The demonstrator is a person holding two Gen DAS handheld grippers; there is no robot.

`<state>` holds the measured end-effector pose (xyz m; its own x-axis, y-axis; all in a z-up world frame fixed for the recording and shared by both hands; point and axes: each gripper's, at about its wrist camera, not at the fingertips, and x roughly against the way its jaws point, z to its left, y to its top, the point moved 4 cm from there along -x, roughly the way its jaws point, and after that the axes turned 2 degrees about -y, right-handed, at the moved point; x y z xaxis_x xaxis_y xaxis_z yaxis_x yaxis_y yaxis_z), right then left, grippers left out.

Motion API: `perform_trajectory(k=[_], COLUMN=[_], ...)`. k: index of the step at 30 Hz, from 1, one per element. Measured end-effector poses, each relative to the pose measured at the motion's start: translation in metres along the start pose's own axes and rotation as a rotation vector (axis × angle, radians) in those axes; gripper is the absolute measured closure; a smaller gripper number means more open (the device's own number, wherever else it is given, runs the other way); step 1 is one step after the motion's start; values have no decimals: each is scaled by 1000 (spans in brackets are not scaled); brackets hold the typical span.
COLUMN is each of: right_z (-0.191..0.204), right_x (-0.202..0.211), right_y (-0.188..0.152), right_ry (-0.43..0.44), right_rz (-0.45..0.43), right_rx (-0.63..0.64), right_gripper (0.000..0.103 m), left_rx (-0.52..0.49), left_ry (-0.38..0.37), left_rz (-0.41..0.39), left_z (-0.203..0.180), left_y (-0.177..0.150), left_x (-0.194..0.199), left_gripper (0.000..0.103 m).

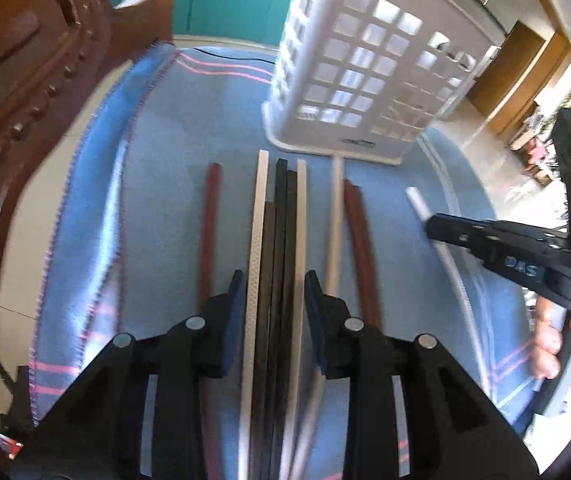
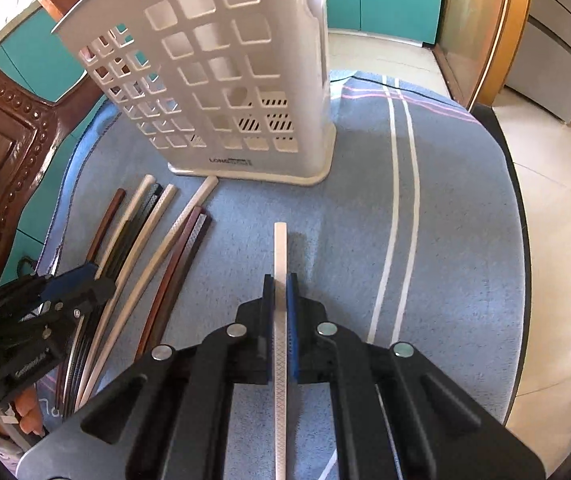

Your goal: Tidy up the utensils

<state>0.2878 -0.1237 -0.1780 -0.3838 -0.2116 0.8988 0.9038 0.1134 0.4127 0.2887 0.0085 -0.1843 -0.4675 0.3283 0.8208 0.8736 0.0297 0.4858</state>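
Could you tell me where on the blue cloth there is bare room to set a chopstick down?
Free: the blue cloth right of the white basket, around its two white stripes. Crowded: the left side, where loose chopsticks lie packed in front of the basket.

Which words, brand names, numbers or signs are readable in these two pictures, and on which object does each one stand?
"DAS": raised letters on the black right claw, seen from the left wrist camera.
Dark printed label at the base of the white plastic lattice utensil holder: starts like "LOM", the rest too blurred to read.
White lettering on the black left claw body: too blurred to read.
Nothing else is readable.
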Motion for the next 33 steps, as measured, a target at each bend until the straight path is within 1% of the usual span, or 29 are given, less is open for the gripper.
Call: perform_trajectory(k=[2,3,4,6,8,9,11,14,15,18,22,25,29,33], right_z=[0,-2,-2,-3,-1,0,4,11,13,16,21,24,28,31], right_x=[0,-1,0,2,2,2,2,4,4,1,-2,-3,-6,-6], right_y=[-5,-5,-5,-5,-6,-6,-7,-13,-15,-23,-28,-29,-26,-23], right_ry=[6,9,10,11,8,6,-7,-44,-55,-78,-100,-114,-139,-158], right_rz=[2,2,0,-6,-8,-7,-4,0,1,14,-6,-22,-36,-38], right_rx=[-7,-11,-13,-15,-10,-4,16,61,75,98,121,121,107,103], right_gripper=[96,96,96,96,96,96,96,95,94,85,79,76,75,73], left_rx=[5,12,10,-13,-32,-48,-60,-64,-73,-80,-66,-71,-68,-71], left_ry=[-40,-50,-26,57,118,163,230,282,298,308,306,324,329,322], left_rz=[4,-12,-32,-93,-123,-123,-91,-41,-41,-36,-35,-43,-45,-40], left_z=[-3,-2,-1,3,3,3,6,7,6,5,7,1,9,11], left_y=[-3,-1,1,9,13,16,18,18,18,19,21,24,32,39], left_x=[2,7,10,19,23,21,11,-2,-4,-3,-2,-11,-14,-18], left_gripper=[73,71,71,71,71,71,71,71,70,70,69,66,59,59])
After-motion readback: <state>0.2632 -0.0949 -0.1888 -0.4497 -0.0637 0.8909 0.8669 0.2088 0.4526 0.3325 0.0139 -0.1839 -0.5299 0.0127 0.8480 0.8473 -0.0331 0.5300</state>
